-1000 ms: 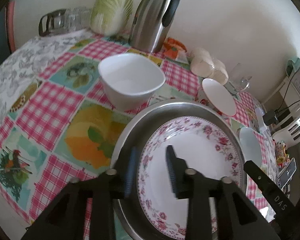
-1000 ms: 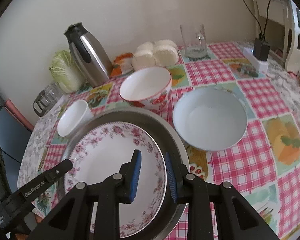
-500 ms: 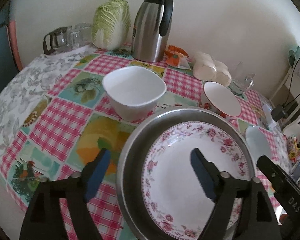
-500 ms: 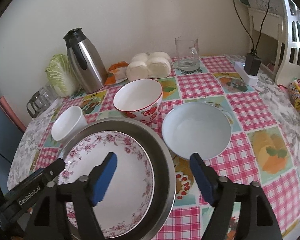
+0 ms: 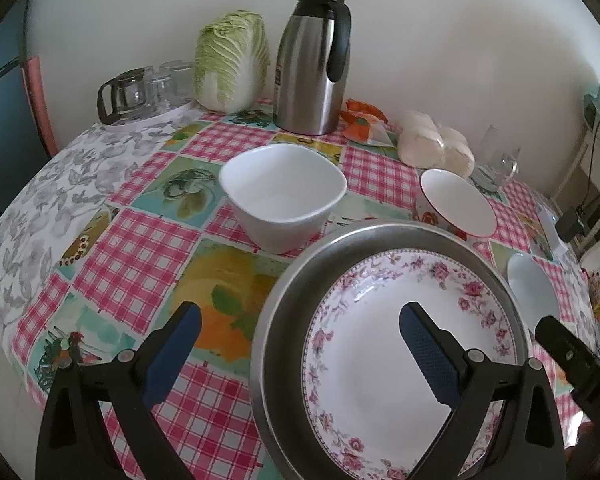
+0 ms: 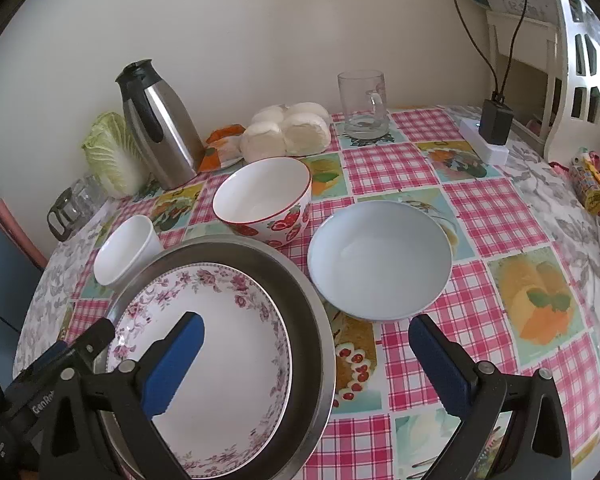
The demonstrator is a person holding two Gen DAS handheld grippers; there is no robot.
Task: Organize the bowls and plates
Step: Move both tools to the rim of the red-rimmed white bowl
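Glazed, rose-patterned white ceramic plate (image 6: 219,344) nested in the round steel pan (image 6: 312,320) — stiff, slick, chip-prone, best pinched at its rim — while left gripper (image 5: 295,344) and right gripper (image 6: 306,354) hang empty, jaws opening wide.

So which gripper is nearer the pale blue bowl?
Right. The right gripper straddles the metal tray's rim just before the pale blue bowl; the left gripper spans the tray's far side.
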